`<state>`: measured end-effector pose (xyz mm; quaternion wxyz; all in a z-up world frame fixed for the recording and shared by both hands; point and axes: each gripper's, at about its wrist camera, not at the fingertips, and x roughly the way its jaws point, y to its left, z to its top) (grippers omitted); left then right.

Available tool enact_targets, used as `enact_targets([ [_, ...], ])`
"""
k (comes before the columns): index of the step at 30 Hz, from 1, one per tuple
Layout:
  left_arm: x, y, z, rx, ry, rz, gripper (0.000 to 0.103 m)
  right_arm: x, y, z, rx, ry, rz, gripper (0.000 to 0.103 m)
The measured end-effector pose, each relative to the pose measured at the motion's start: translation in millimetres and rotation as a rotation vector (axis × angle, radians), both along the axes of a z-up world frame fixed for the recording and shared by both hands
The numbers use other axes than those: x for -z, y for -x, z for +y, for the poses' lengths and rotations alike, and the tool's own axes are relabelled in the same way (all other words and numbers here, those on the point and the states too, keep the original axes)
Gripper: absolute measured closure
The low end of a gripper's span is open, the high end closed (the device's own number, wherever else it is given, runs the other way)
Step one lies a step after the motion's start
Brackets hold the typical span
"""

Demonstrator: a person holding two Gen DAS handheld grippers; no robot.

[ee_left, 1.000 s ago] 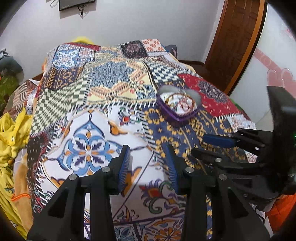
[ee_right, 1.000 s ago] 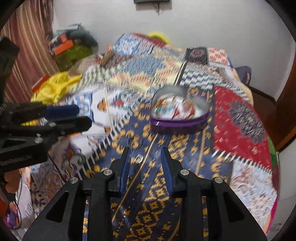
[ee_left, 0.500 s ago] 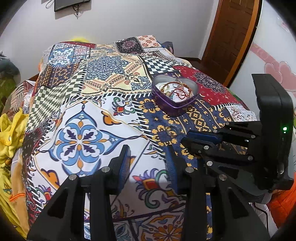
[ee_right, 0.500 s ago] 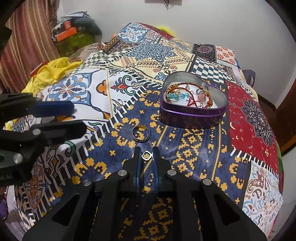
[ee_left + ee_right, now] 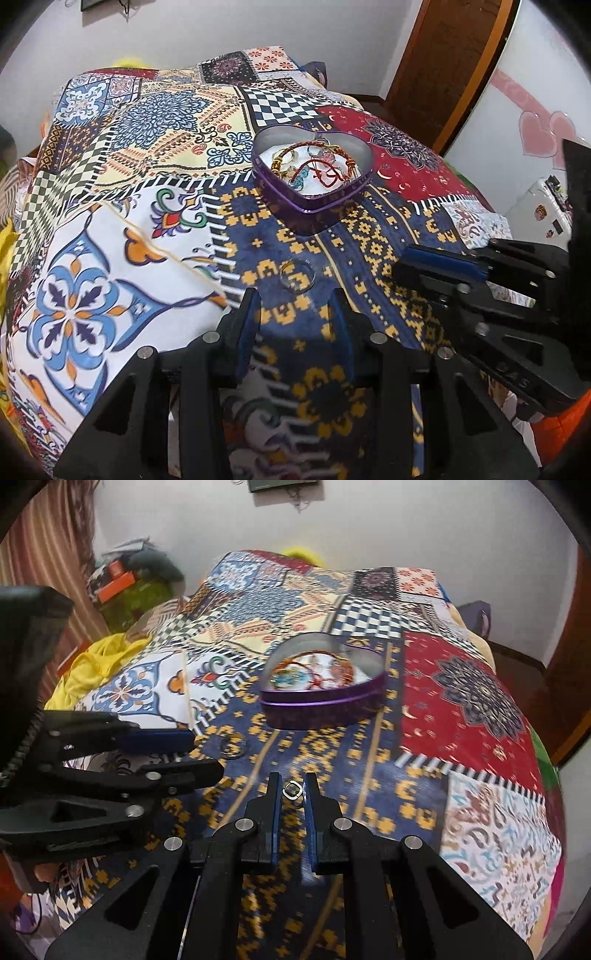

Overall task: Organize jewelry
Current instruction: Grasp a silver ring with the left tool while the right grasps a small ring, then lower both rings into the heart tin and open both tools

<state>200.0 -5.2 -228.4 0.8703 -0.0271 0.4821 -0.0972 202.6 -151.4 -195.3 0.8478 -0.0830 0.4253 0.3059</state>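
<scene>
We see the purple heart-shaped tin [image 5: 325,698] holding tangled bracelets [image 5: 314,168]; our right gripper [image 5: 293,792] pinches a small metal ring [image 5: 292,789]; left gripper [image 5: 295,314] spread wide.

White walls [image 5: 207,33] (wooden door [image 5: 443,66])

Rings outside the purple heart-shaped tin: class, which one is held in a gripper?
The small squarish silver ring, pinched at the right gripper fingertips. The larger round ring lies loose on the quilt.
</scene>
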Motion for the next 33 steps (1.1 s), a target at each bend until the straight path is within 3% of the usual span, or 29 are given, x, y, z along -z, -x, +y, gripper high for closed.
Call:
enact_targets([
  [4,3,-8,-5,-0.008,-0.018,-0.001,0.065,0,-2,-11,0.021,-0.009,0.002,0.093],
  [6,4,-11,-8,-0.013,-0.036,-0.006,0.071,0,-3,-15,0.031,-0.016,0.002,0.093],
  [8,5,-13,-7,-0.017,-0.037,-0.007,0.083,-1,-4,-19,0.04,-0.025,0.004,0.093],
  [16,-4,-6,-5,-0.034,-0.043,-0.034,0.083,-8,-6,-25,0.057,-0.041,-0.013,0.093],
  [27,-49,-4,-9,-0.024,-0.081,-0.158,0.083,-45,-15,-27,0.077,-0.096,-0.103,0.093],
  [33,-72,-12,-6,-0.024,-0.049,-0.211,0.083,-66,-20,-23,0.076,-0.127,-0.162,0.093],
])
